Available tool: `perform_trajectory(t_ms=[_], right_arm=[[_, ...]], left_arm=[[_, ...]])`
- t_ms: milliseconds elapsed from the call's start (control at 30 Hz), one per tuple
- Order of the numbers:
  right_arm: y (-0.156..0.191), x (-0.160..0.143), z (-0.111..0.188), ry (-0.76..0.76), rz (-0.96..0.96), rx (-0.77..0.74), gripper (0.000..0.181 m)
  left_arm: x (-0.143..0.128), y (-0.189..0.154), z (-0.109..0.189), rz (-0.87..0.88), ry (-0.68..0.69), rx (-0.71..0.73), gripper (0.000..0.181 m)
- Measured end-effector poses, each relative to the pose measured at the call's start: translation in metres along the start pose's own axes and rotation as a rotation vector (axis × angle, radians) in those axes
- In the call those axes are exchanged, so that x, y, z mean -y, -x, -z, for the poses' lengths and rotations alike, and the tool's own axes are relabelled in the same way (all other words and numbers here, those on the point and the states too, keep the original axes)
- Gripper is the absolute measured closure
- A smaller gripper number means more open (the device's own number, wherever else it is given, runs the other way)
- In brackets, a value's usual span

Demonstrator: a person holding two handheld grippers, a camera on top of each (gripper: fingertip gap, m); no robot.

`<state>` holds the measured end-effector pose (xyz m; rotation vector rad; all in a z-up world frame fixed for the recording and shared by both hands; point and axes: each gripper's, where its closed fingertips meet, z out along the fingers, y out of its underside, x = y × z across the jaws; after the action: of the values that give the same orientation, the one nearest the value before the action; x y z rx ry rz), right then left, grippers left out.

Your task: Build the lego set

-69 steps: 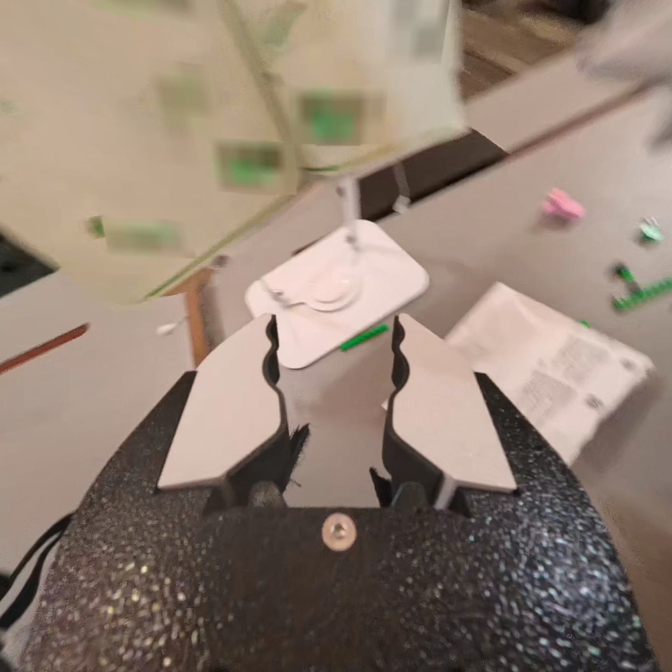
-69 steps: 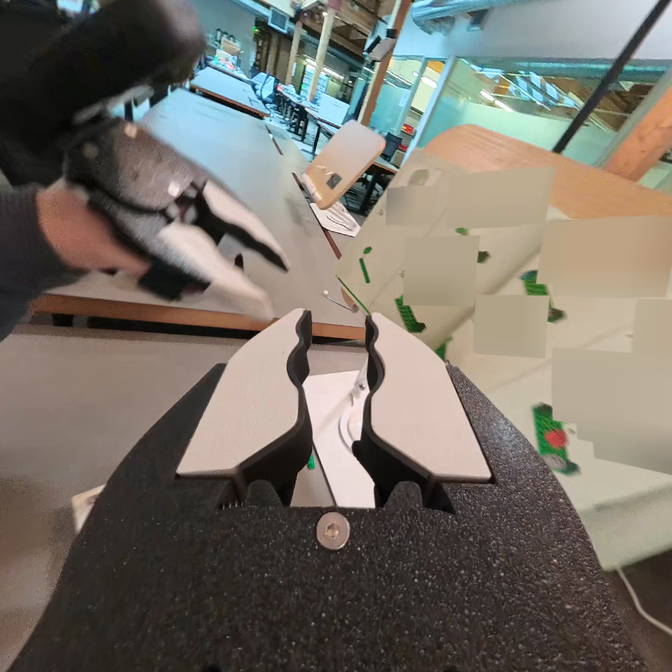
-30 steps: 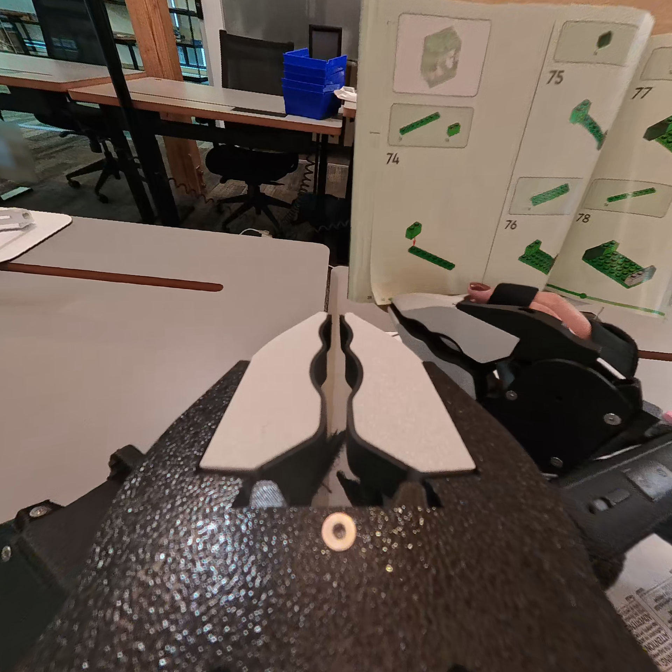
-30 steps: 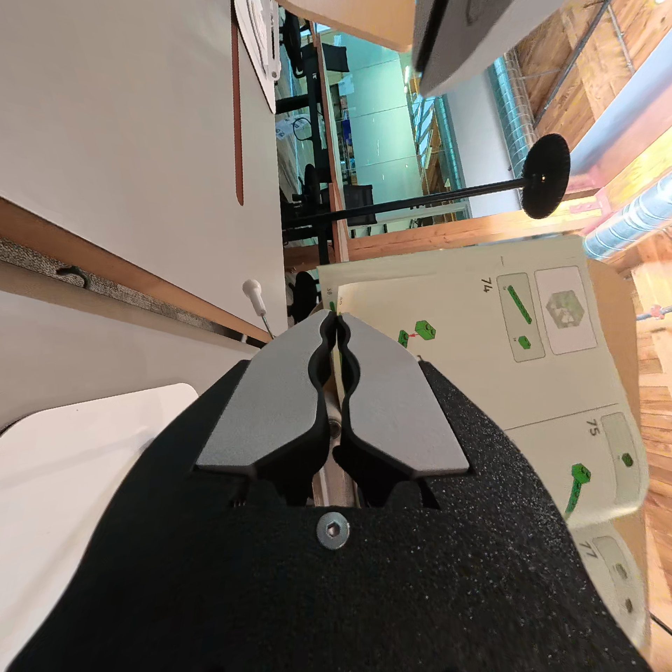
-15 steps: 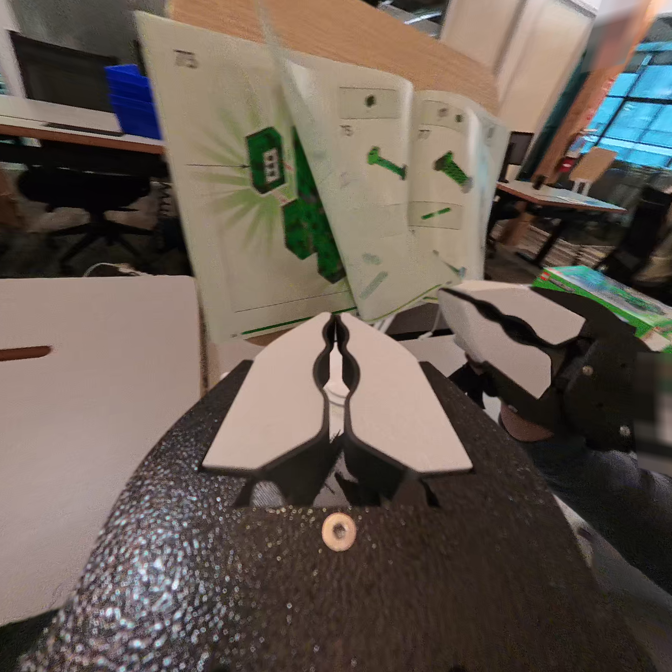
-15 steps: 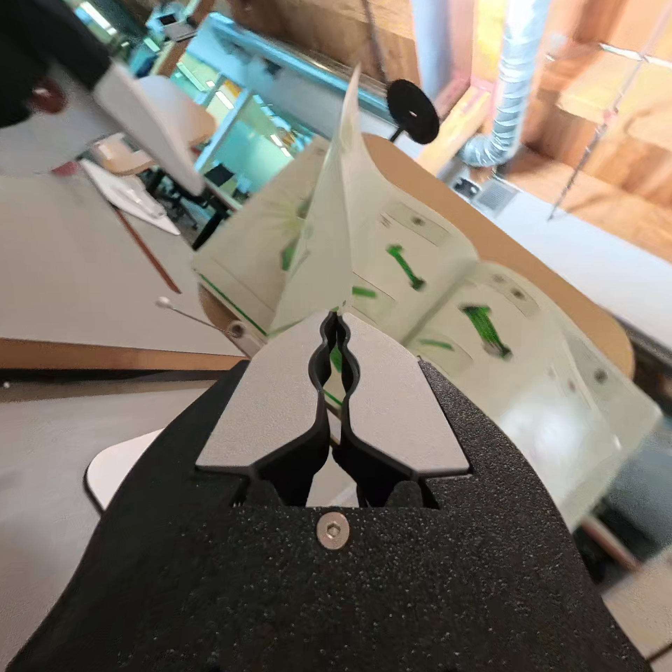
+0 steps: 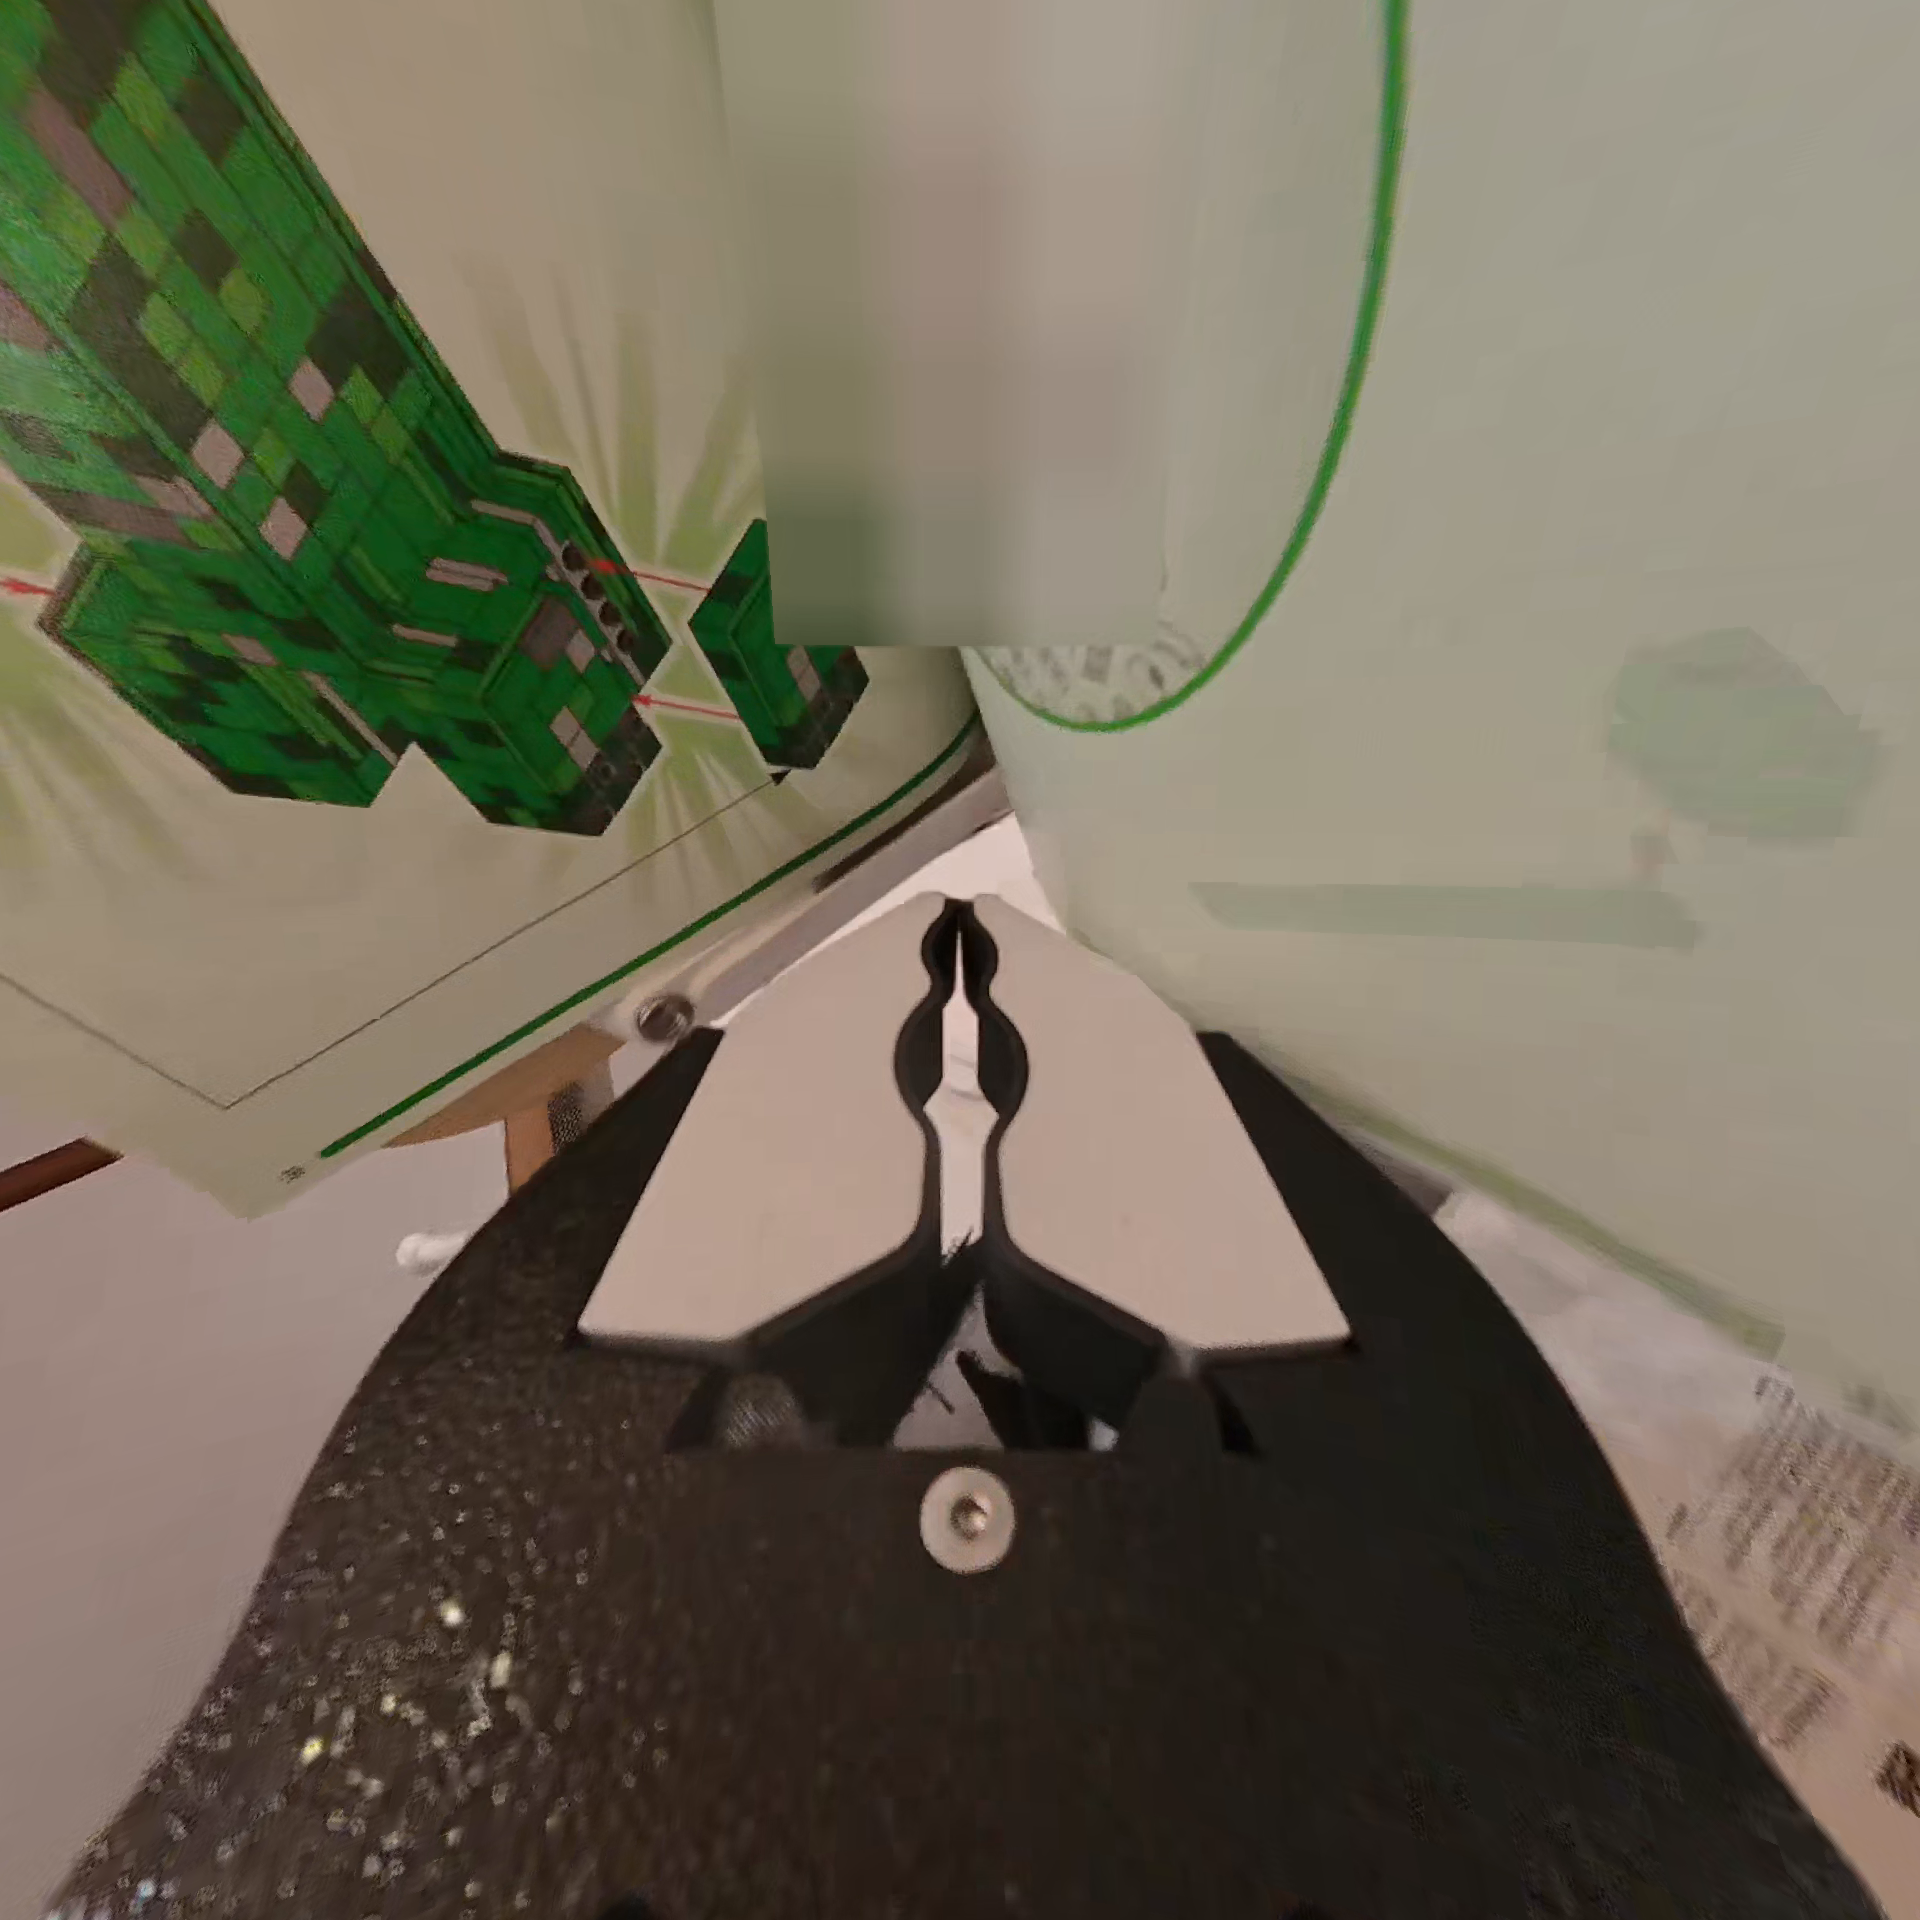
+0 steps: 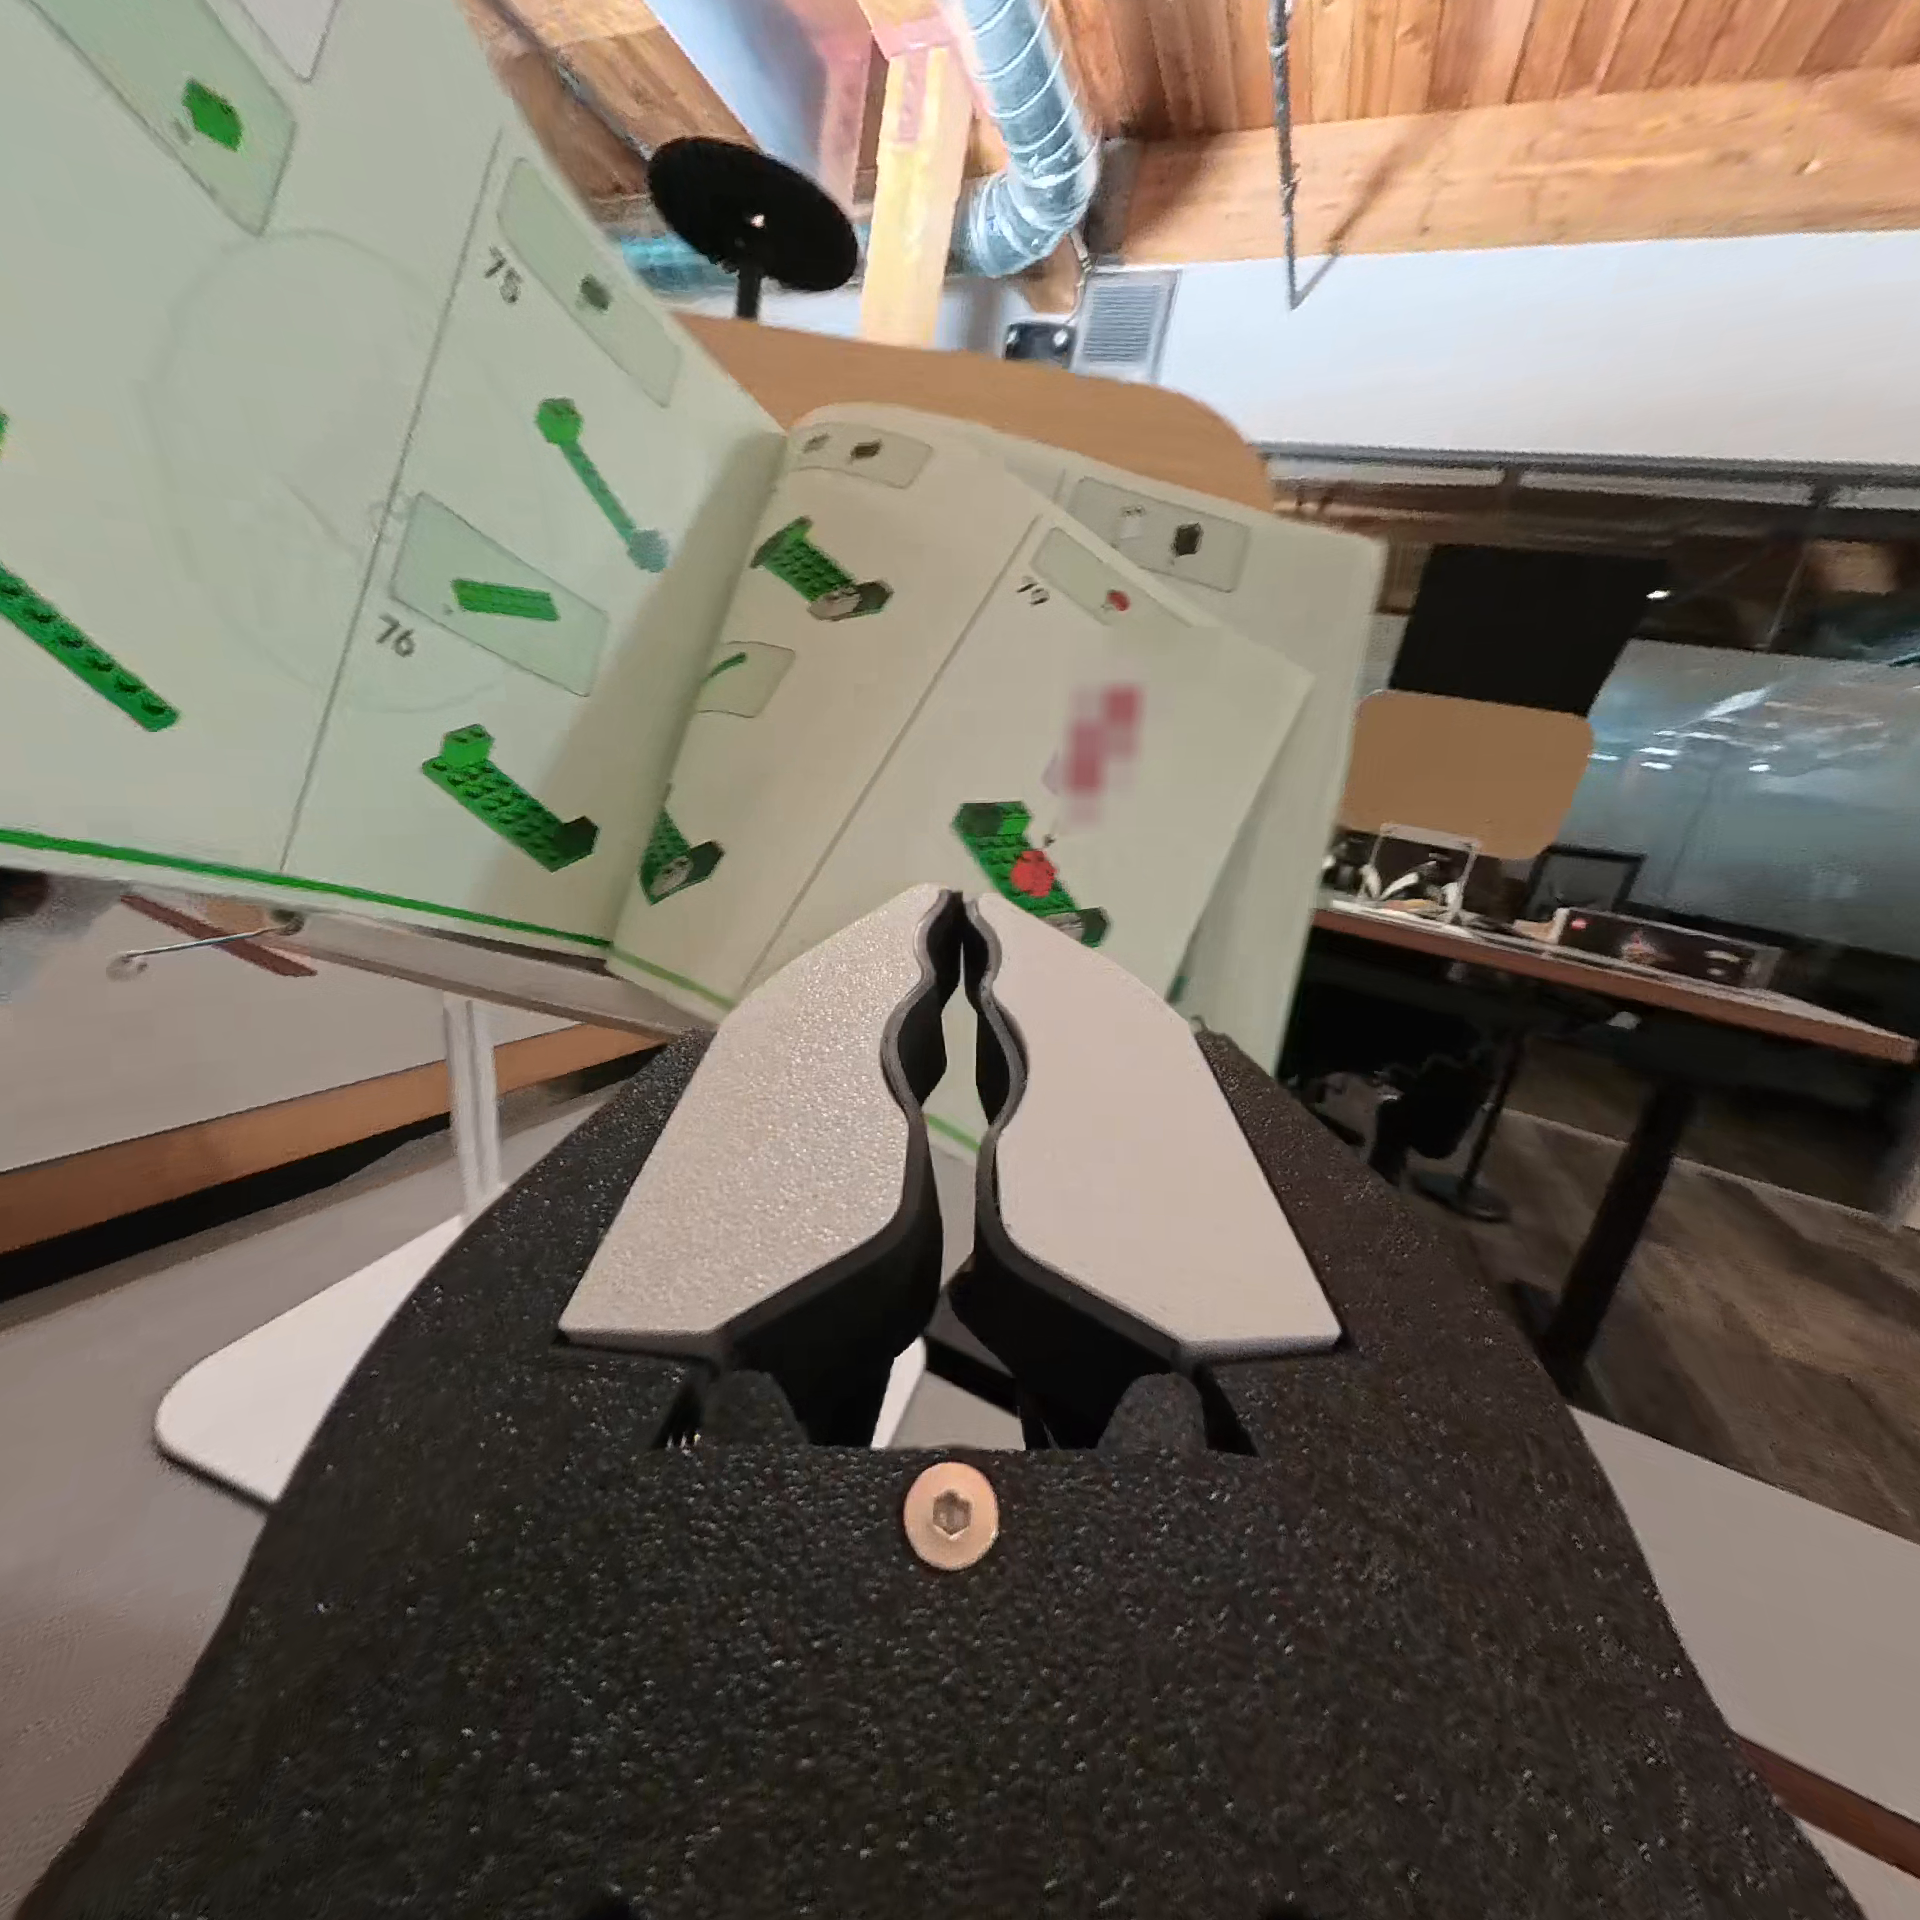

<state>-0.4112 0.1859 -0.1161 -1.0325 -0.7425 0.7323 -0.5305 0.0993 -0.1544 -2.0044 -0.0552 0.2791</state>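
Note:
The open instruction booklet (image 8: 852, 665) stands on a white stand with a wooden back board (image 8: 987, 405). In the left wrist view the booklet (image 7: 520, 312) fills the upper frame, and one page (image 7: 1507, 520) curves over close on the right. My left gripper (image 7: 958, 914) is shut, its tips just below the booklet's lower edge; no page shows between the jaws. My right gripper (image 8: 961, 914) is shut, its tips in front of the right-hand page's lower part; whether it touches the page I cannot tell. No loose bricks are in view.
The stand's white base plate (image 8: 312, 1382) and thin pole (image 8: 473, 1091) sit on the grey table. A printed leaflet (image 7: 1766, 1507) lies at the right. A page-holder wire (image 8: 197, 945) sticks out left. Another table (image 8: 1610, 987) with boxes stands behind on the right.
Both grippers stay shut. The left gripper has moved close under the booklet, so the right gripper is out of its view. The upright page has fallen leftward and the spread lies open.

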Motion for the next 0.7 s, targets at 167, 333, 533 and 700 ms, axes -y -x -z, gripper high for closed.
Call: perform_trajectory(t_ms=[167,333,533,700], right_arm=[[-0.038,0.0,0.008,-0.037,-0.049,-0.078,0.181],[-0.065,-0.014,0.016,-0.068,-0.141,-0.135,0.181],[-0.07,-0.032,0.015,-0.052,-0.219,-0.134,0.181],[-0.069,-0.045,0.012,-0.02,-0.274,-0.12,0.181]], left_arm=[[0.033,-0.019,-0.017,0.005,-0.171,-0.015,0.181],[0.057,-0.051,-0.049,-0.067,-0.195,-0.033,0.181],[0.08,-0.067,-0.078,-0.14,-0.204,0.027,0.181],[0.083,-0.063,-0.084,-0.075,-0.226,0.046,0.181]])
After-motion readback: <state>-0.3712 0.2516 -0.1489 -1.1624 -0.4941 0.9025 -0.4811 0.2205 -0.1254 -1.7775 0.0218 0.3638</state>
